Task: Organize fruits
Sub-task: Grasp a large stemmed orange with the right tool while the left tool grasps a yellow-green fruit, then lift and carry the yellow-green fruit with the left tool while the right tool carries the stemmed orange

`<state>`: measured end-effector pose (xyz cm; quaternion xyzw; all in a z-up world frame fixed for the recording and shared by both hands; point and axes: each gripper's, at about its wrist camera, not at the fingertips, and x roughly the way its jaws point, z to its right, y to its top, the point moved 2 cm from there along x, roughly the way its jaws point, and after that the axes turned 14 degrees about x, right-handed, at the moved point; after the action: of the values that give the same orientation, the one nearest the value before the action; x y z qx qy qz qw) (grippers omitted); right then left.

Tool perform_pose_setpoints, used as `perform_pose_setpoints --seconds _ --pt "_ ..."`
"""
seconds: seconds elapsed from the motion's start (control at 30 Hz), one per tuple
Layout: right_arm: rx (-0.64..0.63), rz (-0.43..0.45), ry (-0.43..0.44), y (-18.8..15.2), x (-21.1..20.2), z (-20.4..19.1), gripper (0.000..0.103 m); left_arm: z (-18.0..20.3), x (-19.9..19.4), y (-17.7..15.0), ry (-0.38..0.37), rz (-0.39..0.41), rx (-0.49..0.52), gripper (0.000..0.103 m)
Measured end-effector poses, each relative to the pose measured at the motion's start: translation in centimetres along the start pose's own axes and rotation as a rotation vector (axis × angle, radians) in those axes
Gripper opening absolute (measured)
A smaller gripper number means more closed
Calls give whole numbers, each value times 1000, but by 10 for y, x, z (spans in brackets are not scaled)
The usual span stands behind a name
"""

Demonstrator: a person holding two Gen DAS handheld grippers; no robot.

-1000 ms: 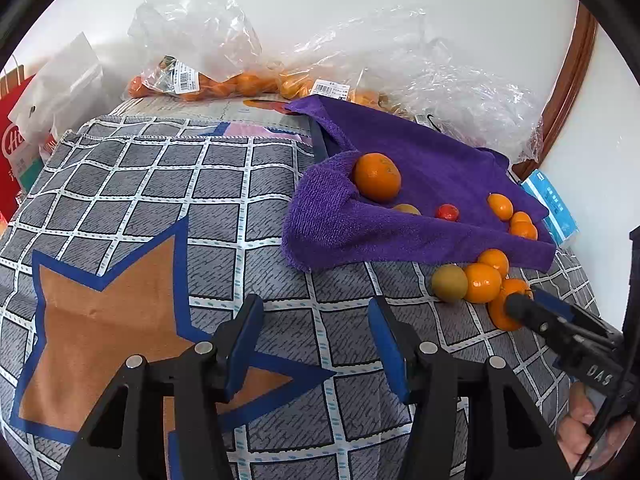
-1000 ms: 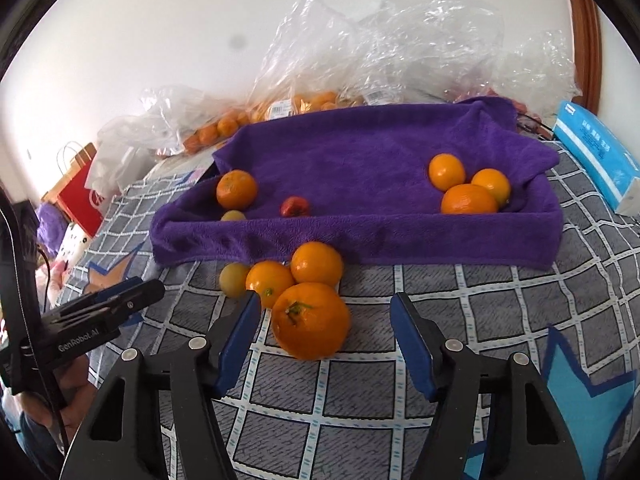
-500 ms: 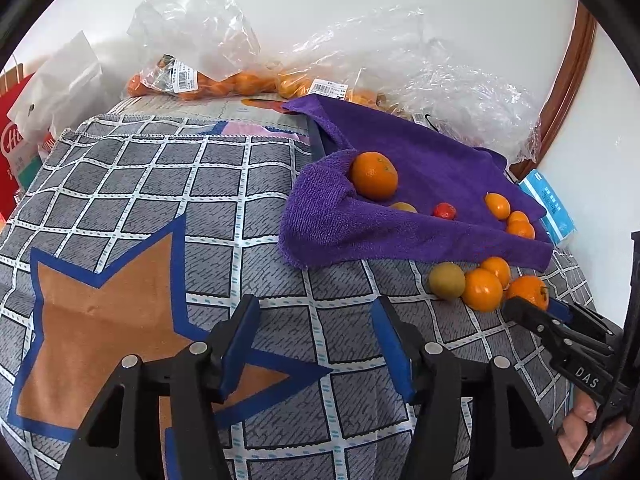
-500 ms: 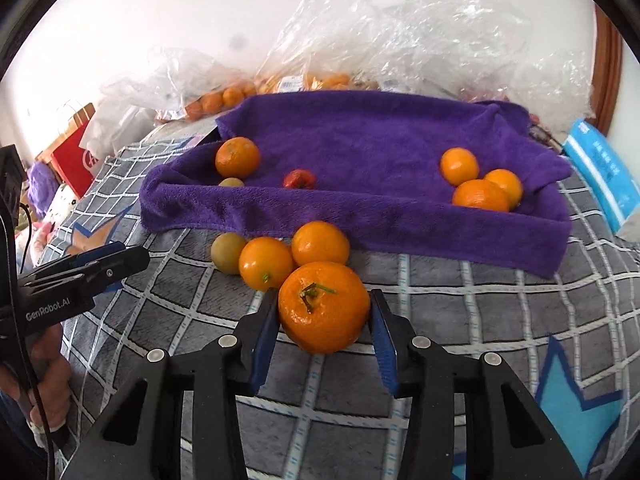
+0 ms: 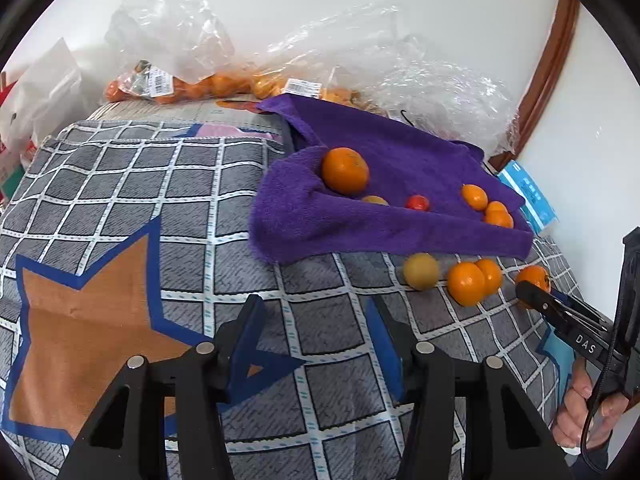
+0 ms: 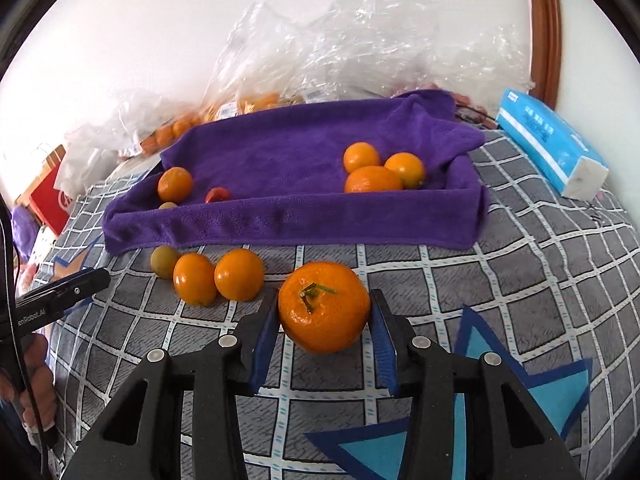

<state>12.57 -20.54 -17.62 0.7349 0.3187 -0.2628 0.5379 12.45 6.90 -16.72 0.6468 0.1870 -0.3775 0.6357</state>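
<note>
Right gripper (image 6: 324, 330) clamped on stemmed orange (image 6: 324, 306), lifted slightly off checked cloth (image 6: 520, 280). Ahead-left, two oranges (image 6: 218, 276), greenish fruit (image 6: 163, 261); beyond, purple towel (image 6: 280, 216), half-hiding small fruit. Left gripper (image 5: 316, 344) apart, empty, hovering level.

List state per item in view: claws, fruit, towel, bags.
right claw: shut on big mandarin
big mandarin: between the pads, stem up
left claw: open, holding nothing
purple towel: spread, front edge folded up
three oranges: clustered on towel, right side
two oranges and green fruit: loose on blanket, in front of towel
plastic bags: crumpled; some hold oranges
tissue pack: lying flat
</note>
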Motion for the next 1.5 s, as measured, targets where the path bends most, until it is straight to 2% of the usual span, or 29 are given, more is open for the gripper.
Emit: perform_pose_setpoints --seconds 0.1,0.2,0.33,0.4,0.5,0.63,0.67,0.7,0.9,1.07,1.17,1.23,1.27,1.33,1.5 --pt "-28 11 7 -2 -2 -4 43 6 -1 1 -31 8 19 48" --pt "-54 12 14 -3 -3 -8 43 19 -3 4 -52 -25 21 45" --pt "-77 25 21 -6 -6 -9 43 48 -7 17 -61 -13 89 45" --pt "-73 34 22 -5 -8 -7 43 58 0 26 -39 -21 104 45" --pt "-33 44 32 -4 -12 0 43 66 19 34 -43 -56 96 45" --pt "-1 44 50 -2 -12 6 43 71 41 37 -39 -89 87 37" --pt "2 42 56 -2 -12 6 43 71 46 37 -35 -96 76 28" --pt "5 40 60 -1 -12 7 43 71 49 36 -20 -103 73 26" --pt "36 50 74 0 -13 12 43 69 27 33 27 -80 108 26" --pt "41 31 83 1 -10 11 43 64 28 18 97 -146 178 26" --pt "15 20 80 1 -8 6 43 67 28 15 132 -104 210 32" --pt "5 17 70 0 -7 4 43 68 29 16 126 -103 218 33" --pt "5 16 68 -1 -7 4 43 67 29 16 123 -100 214 27" --pt "11 11 55 0 -5 5 43 63 28 15 118 -95 189 25" --pt "17 13 50 0 -5 6 43 45 25 13 21 -62 96 25"
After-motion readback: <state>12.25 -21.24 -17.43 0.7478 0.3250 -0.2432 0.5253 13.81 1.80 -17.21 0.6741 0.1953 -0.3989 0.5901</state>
